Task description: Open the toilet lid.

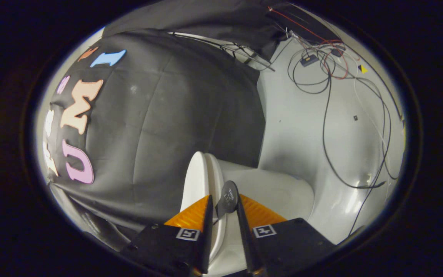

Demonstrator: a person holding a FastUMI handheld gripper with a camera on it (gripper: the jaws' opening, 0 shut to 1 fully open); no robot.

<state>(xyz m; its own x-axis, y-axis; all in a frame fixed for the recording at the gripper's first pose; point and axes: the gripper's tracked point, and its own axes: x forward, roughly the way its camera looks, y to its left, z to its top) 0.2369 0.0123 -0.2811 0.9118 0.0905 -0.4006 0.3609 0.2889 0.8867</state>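
White toilet lid [200,181] stands upright, edge-on — fingers [223,209] nearly closed, pinching its grey round tab [228,198].

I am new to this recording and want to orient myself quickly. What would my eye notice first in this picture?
First, the gripper: its fingers close on a dark round tab fixed to the white toilet lid, which stands on edge just ahead. Beyond the lid lies the toilet's white body. Farther off, black and red cables trail over the white wall.
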